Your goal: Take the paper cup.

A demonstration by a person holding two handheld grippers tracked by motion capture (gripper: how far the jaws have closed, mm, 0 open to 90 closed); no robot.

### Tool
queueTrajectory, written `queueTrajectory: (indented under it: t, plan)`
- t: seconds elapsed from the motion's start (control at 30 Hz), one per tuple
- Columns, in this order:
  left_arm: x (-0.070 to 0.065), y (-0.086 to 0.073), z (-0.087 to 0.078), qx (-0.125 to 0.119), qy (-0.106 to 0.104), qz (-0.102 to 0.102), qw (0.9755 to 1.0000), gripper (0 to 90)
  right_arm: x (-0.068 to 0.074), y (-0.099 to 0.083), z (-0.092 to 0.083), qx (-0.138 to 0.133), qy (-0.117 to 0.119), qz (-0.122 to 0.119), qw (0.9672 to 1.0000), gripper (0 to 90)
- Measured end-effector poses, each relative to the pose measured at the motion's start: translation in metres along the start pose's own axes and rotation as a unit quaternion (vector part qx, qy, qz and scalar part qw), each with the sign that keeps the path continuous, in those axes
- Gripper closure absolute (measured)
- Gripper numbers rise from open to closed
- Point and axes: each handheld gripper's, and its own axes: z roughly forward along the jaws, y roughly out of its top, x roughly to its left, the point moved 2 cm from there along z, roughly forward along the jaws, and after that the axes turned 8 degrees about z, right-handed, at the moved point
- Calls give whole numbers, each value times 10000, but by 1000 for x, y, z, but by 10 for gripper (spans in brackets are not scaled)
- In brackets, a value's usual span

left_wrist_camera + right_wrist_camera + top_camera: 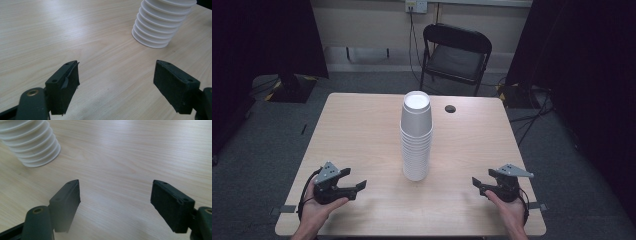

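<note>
I hold both claws spread and empty; cup stack (416, 137) stands upright mid-desk, between left claw (357, 188) and right claw (478, 185), roughly equidistant.

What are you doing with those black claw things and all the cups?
A person holds a black two-jaw gripper in each hand at a light wooden table. The left gripper and right gripper both rest near the table's front edge, jaws open and empty. Between them stands a tall stack of white paper cups, upside down and untouched.
</note>
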Motion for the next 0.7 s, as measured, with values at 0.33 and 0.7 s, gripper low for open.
queueTrajectory:
  t: [0.33, 0.7]
  plan:
    - [-3, 3, 4, -87, -118, 8, 9999, 189, 14, 6, -3, -26, 162, -30, 9999, 320]
    - [-6, 3, 2, -63, -125, 84, 9999, 186, 32, 22, -15, -177, 486, -86, 9986, 315]
